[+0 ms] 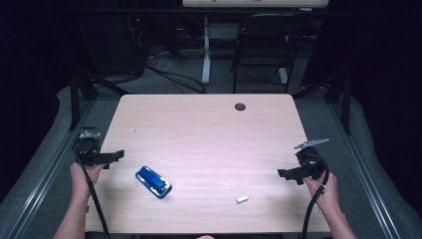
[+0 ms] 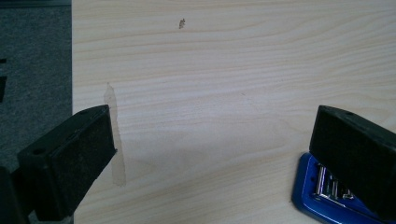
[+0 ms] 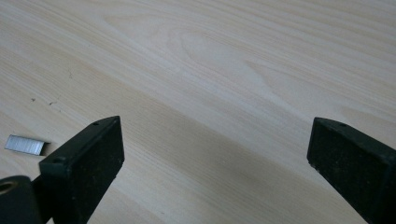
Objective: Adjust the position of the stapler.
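A blue stapler (image 1: 154,181) lies open on the pale wooden table (image 1: 209,134), left of the middle near the front; its staple channel shows at the lower right of the left gripper view (image 2: 322,191). A small strip of staples (image 1: 242,199) rests to its right, also seen as the staple strip (image 3: 25,144). My left gripper (image 1: 113,156) hovers at the table's left edge, open and holding nothing, jaws pointing toward the stapler. My right gripper (image 1: 287,174) hovers near the right edge, open and bare, jaws pointing left.
A round cable hole (image 1: 240,106) sits near the table's far edge. Beyond the table stand a black chair (image 1: 263,45) and a desk leg (image 1: 206,50) with cables on the floor. Metal frame rails (image 1: 45,184) run along both sides.
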`<state>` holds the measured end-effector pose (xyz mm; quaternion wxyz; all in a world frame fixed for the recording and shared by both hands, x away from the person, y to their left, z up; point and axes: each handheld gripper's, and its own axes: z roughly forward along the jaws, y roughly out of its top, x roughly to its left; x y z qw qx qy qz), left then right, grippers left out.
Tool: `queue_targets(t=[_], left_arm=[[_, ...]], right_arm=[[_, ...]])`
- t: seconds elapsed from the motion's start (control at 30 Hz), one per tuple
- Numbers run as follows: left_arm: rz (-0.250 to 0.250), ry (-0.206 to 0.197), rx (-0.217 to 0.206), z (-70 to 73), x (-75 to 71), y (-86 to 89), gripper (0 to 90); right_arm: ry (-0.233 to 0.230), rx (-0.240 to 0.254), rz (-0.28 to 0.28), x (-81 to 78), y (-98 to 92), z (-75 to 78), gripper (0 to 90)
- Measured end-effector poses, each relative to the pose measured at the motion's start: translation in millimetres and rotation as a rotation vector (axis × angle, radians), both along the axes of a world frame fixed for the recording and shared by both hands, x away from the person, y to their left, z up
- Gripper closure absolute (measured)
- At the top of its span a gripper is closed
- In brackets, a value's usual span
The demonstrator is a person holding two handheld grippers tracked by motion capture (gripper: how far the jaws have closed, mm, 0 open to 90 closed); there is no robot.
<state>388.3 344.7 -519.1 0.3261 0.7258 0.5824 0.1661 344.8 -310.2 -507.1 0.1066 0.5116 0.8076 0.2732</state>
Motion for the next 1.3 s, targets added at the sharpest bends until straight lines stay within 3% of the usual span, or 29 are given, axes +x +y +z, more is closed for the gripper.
queue_targets(t=[0.33,0.5,0.57,0.6,0.7,0.77,0.8,0.83,0.9,0.97,1.03,1.3], left_arm=[[-0.029,0.011,0.036,2.3,-2.8,-6.4,2.3],[-0.096,0.026,0.067,2.8,-4.9,-13.7,29.9],[-0.136,0.038,0.07,2.3,-5.3,-17.2,32.9],[-0.167,0.04,0.078,2.1,-6.0,-21.0,41.1],[-0.198,0.038,0.079,1.1,-7.2,-25.5,47.4],[-0.238,0.053,0.085,0.0,-8.6,-29.6,56.2],[-0.259,0.059,0.082,-1.2,-9.2,-32.0,65.8],[-0.278,0.071,0.092,-2.2,-9.4,-34.3,65.8],[-0.327,0.102,0.101,-6.0,-9.6,-41.2,74.4],[-0.34,0.116,0.11,-7.6,-9.3,-43.8,76.1],[-0.389,0.15,0.137,-11.5,-8.1,-51.9,80.4],[-0.453,0.188,0.145,-14.3,-9.2,-62.2,83.6]], right_arm=[[0.0,0.003,0.002,-0.4,2.1,0.6,3.5],[-0.003,-0.005,0.004,-0.9,2.4,1.2,3.7],[-0.001,0.001,0.0,-1.1,1.6,0.8,3.8],[0.004,0.001,0.001,-1.0,1.0,0.7,3.9],[0.002,-0.002,0.001,-1.2,0.6,1.0,4.0],[0.0,-0.001,-0.001,-1.9,1.0,1.4,4.1],[-0.001,-0.004,-0.001,-2.4,1.2,1.9,4.2],[-0.001,-0.004,-0.001,-2.4,1.2,1.9,4.2],[-0.001,-0.005,-0.002,-2.6,1.2,2.0,4.3],[0.0,-0.005,-0.001,-2.6,1.2,1.9,4.4],[0.006,-0.01,0.006,-2.1,1.3,1.8,4.5],[0.004,-0.018,0.002,-2.9,1.5,2.1,4.8]])
